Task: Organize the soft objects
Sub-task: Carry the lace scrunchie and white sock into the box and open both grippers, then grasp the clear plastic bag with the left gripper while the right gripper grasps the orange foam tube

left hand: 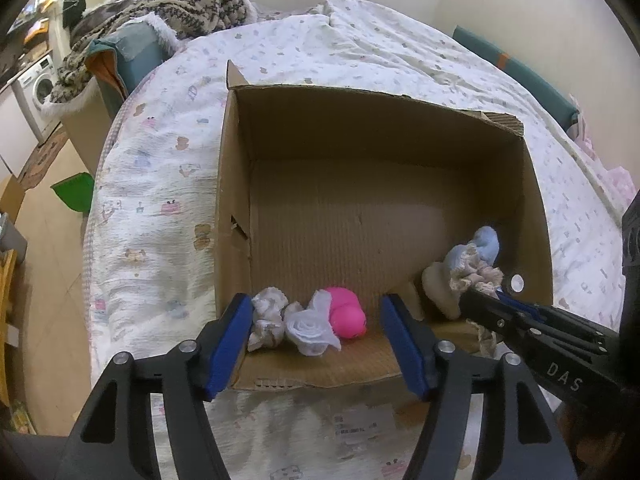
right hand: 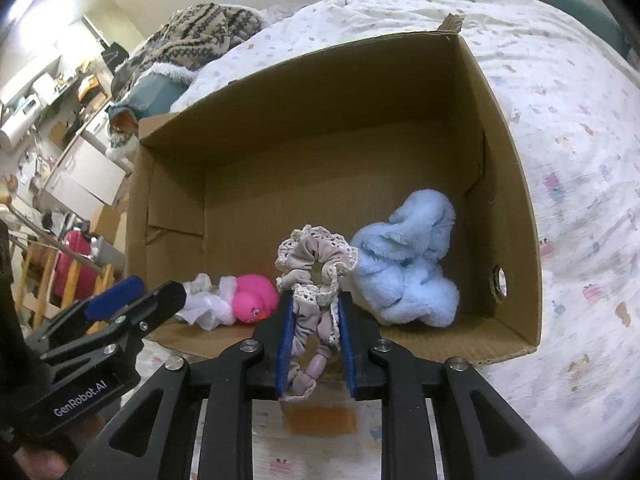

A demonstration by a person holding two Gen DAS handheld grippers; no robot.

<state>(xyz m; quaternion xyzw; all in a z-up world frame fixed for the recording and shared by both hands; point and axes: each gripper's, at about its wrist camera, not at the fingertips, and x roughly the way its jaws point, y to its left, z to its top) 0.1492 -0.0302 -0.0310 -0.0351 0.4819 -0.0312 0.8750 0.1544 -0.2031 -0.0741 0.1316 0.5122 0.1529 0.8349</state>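
Observation:
An open cardboard box lies on the bed. Inside near its front wall lie a pink rubber duck, a white cloth and a crumpled pale scrunchie. A fluffy light-blue soft toy lies at the box's right. My right gripper is shut on a beige lace-trimmed scrunchie, held over the box's front edge. My left gripper is open and empty at the front wall, above the duck.
The bed has a white patterned quilt. A knitted blanket is piled at the far left. A washing machine and wooden floor lie left of the bed.

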